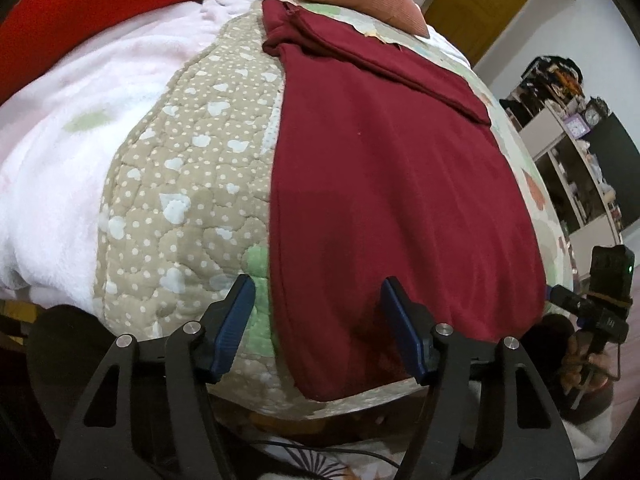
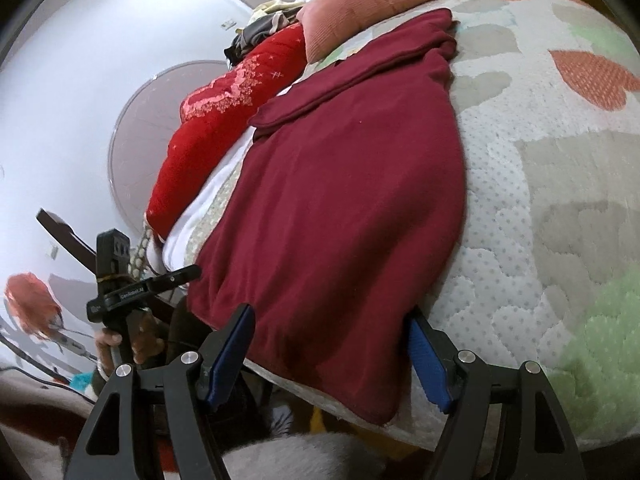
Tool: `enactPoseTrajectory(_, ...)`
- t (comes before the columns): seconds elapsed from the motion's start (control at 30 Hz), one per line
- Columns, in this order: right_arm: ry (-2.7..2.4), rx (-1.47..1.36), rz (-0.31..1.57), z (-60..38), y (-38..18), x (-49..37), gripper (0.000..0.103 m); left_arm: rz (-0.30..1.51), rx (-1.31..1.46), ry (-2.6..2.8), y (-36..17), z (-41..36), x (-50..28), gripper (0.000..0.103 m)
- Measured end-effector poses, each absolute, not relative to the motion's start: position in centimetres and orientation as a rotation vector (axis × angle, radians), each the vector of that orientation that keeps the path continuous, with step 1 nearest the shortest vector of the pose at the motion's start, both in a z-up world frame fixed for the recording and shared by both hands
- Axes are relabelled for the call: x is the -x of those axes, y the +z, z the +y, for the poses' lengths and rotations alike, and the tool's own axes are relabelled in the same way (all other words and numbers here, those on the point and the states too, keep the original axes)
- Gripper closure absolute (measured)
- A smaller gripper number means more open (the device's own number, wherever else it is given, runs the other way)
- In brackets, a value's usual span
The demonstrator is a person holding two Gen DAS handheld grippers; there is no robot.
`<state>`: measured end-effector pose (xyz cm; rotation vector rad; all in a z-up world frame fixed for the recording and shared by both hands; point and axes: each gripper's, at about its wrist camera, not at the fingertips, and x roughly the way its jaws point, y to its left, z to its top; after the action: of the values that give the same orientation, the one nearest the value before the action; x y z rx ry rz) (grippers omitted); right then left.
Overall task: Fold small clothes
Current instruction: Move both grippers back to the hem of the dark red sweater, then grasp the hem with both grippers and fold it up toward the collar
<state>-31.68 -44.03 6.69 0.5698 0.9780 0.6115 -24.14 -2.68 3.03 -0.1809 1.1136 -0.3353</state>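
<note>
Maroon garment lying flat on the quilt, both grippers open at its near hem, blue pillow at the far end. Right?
Nearly. The pillow at the far end is pink, not blue, clearest in the right wrist view. The rest holds: maroon garment flat on the quilt, left gripper and right gripper open at its near hem.

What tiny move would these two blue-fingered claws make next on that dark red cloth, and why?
Probably ease both down and pinch the near hem. The left gripper and right gripper stand open at the near corners of the maroon garment, which lies flat on the quilt, pads not pressing.
</note>
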Motion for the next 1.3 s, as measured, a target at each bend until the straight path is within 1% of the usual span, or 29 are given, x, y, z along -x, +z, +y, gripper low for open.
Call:
enactPoseTrajectory(0.07,0.612,-0.585,0.977,-44.2,6.4,31.7,0.030,1.115,0.134,-0.320,2.8,-3.5,24.1,0.038)
enactPoseTrajectory(0.17,0.606,-0.574,0.977,-43.9,6.4,31.6,0.030,1.120,0.174,-0.437,3.5,-4.6,24.6,0.039)
enactPoseTrajectory(0.27,0.610,-0.568,0.971,-43.9,6.5,31.8,0.030,1.126,0.069,-0.388,3.2,-6.0,24.5,0.039)
enactPoseTrajectory(0.33,0.607,-0.591,0.960,-44.2,6.3,31.8,0.030,1.150,0.098,-0.371,2.4,-5.6,24.2,0.039)
enactPoseTrajectory(0.53,0.605,-0.614,0.953,-44.4,6.3,32.3,0.030,1.162,0.173,-0.390,2.9,-4.3,24.3,0.039)
enactPoseTrajectory(0.67,0.610,-0.611,0.954,-44.0,6.2,31.7,0.030,1.152,0.159,-0.386,2.7,-5.5,23.9,0.038)
enactPoseTrajectory(0.7,0.611,-0.610,0.948,-43.9,6.3,31.6,0.034,1.145,0.138,-0.391,2.7,-5.9,24.0,0.038)
enactPoseTrajectory(0.73,0.612,-0.608,0.938,-43.7,6.3,31.5,0.042,1.141,0.119,-0.393,2.7,-6.1,24.1,0.038)
enactPoseTrajectory(0.77,0.610,-0.607,0.935,-43.6,6.3,31.6,0.063,1.137,0.097,-0.392,2.8,-6.3,24.1,0.048)
enactPoseTrajectory(0.8,0.607,-0.609,0.940,-43.6,6.1,31.6,0.077,1.131,0.090,-0.389,2.9,-6.3,24.0,0.071)
enactPoseTrajectory(0.87,0.597,-0.628,0.955,-43.6,5.6,31.5,0.082,1.149,0.184,-0.450,3.4,-5.4,23.4,0.091)
enactPoseTrajectory(0.93,0.618,-0.657,0.944,-43.8,6.1,31.1,0.085,1.153,0.285,-0.515,4.1,-4.6,22.7,0.091)
enactPoseTrajectory(0.97,0.645,-0.680,0.907,-44.2,7.1,30.8,0.086,1.137,0.304,-0.531,4.7,-4.4,22.2,0.091)
enactPoseTrajectory(1.03,0.684,-0.711,0.812,-44.9,9.4,29.8,0.089,1.100,0.294,-0.531,5.8,-4.4,21.2,0.092)
enactPoseTrajectory(1.1,0.692,-0.711,0.750,-45.5,11.3,28.4,0.089,1.065,0.293,-0.537,6.8,-4.6,19.8,0.092)
enactPoseTrajectory(1.2,0.662,-0.657,0.697,-45.5,13.4,25.5,0.090,0.998,0.297,-0.530,8.4,-4.8,16.8,0.092)
enactPoseTrajectory(1.3,0.624,-0.635,0.669,-45.5,14.8,21.3,0.092,0.970,0.319,-0.507,9.1,-4.8,13.2,0.092)
